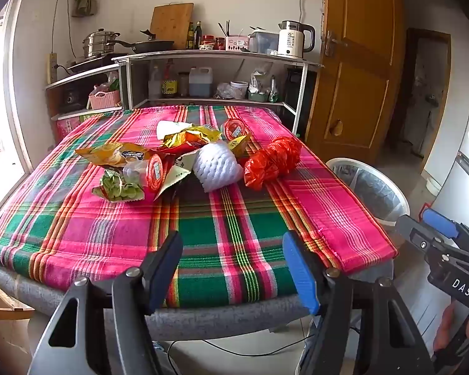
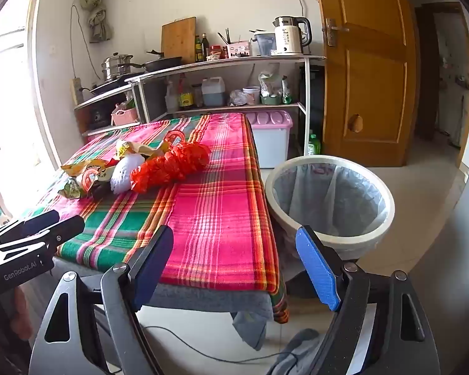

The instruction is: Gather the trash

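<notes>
Heaped at the far half of the plaid cloth [image 1: 228, 231]: crumpled red plastic bag [image 1: 272, 162], lying long and knotted, nearest the right edge; just left of it, touching, a white foam fruit net [image 1: 217, 165], bulged and tilted. Behind these, a scrunched gold-and-red foil wrapper [image 1: 190, 139] and a red-lidded cup [image 1: 234, 128] on its side, lid facing forward. Further left, a flattened yellow snack bag [image 1: 112, 154], a clear cup with red lid [image 1: 150, 172] tipped over, and a green-and-white wrapper [image 1: 120, 189] at the front of the pile. Standing on the floor beside the table's right edge: round white bin [image 2: 330, 200], upright, lined with a translucent bag.
</notes>
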{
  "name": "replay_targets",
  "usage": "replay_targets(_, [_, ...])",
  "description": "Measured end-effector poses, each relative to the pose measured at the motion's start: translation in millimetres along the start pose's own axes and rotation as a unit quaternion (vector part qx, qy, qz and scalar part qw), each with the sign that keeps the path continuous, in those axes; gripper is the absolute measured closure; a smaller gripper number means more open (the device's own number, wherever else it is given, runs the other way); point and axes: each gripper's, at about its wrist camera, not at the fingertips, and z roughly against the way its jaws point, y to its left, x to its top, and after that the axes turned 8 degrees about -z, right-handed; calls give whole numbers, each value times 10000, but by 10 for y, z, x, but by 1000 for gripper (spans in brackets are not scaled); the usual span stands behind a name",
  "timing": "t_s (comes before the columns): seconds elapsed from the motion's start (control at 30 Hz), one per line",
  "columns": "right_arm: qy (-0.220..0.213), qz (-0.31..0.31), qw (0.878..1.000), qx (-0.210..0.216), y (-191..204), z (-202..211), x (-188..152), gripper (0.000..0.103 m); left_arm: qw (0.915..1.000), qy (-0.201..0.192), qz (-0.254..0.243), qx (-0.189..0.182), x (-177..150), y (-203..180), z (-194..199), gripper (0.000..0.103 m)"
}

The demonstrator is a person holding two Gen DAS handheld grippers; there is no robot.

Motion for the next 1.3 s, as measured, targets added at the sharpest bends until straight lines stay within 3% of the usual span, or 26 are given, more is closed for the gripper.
replay_targets(1.3, [-33,-21,10000,-27,-26,28,27,22,10000,-36,-31,17,44,-40,83,34])
